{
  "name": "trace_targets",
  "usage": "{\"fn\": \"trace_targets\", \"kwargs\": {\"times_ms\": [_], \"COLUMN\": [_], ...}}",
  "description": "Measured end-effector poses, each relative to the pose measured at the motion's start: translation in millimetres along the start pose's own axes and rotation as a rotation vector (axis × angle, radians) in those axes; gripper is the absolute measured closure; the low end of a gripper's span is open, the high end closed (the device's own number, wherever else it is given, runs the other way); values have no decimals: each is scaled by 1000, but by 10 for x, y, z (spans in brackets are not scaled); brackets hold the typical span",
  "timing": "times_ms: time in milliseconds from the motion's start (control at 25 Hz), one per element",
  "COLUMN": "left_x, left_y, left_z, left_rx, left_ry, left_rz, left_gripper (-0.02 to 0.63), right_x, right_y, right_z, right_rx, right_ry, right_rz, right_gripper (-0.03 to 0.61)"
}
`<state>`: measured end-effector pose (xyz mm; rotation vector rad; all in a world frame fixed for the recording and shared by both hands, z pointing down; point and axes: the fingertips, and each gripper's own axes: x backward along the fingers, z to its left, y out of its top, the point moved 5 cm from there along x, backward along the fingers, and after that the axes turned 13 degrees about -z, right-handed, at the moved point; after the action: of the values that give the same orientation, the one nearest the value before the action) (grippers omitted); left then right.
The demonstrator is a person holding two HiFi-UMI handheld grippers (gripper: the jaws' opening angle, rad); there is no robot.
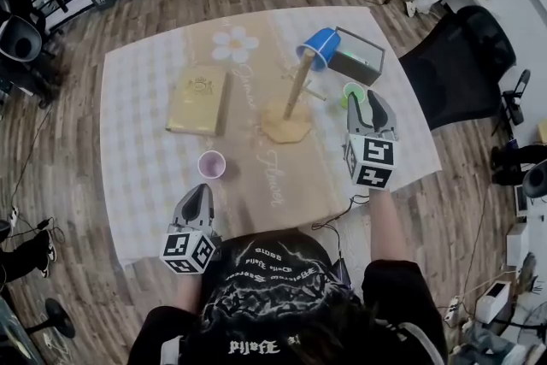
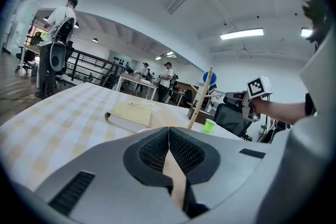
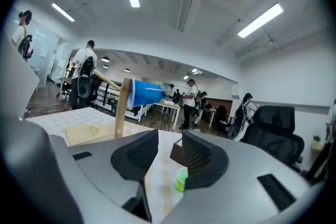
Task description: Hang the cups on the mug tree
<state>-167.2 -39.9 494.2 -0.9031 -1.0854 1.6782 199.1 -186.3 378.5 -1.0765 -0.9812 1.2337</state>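
Right gripper view: right tool [image 3: 169, 147] released, aimed at green cup [image 3: 181, 180] right of mug tree [image 3: 122, 107]; blue cup [image 3: 146, 93] already hung. Left tool [image 2: 169, 136] clenched, empty. Next: straddle green cup, clench.

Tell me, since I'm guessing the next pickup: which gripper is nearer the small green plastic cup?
Right. The right gripper, jaws open, is just short of the green plastic cup and aimed at it. The left gripper, shut, is well away, by the small purple cup.

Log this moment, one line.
blue cup: on mug tree | right gripper: jaws open, green cup ahead | left gripper: jaws shut
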Motion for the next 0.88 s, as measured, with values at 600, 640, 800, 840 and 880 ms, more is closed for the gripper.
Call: {"fn": "trace_targets", "kwargs": {"times_ms": [600,640,800,840,880], "left_x": [-66,-78,-111,-120,-133], "left_y": [-31,-45,-101,-101,-94], "left_z": [39,36,34,30,22], "left_rx": [-33,-36,-50,-53,-56], "left_ry": [23,24,35,38,41], "left_rz": [23,28,57,65,71], "left_gripper": [592,592,592,592,592], "right_x": [-226,-301,-540,-590,-645], "right_y": [-1105,-1195,-1474,-1534,-1592], "right_z": [-700,-726,-844,-885,-928], "right_rx": [-346,-345,-341,-360,-378], "right_ry": [-152,-141,-112,-112,-113], "right_rz": [254,285,398,419,439], "right_gripper": [445,448,462,462,460]}}
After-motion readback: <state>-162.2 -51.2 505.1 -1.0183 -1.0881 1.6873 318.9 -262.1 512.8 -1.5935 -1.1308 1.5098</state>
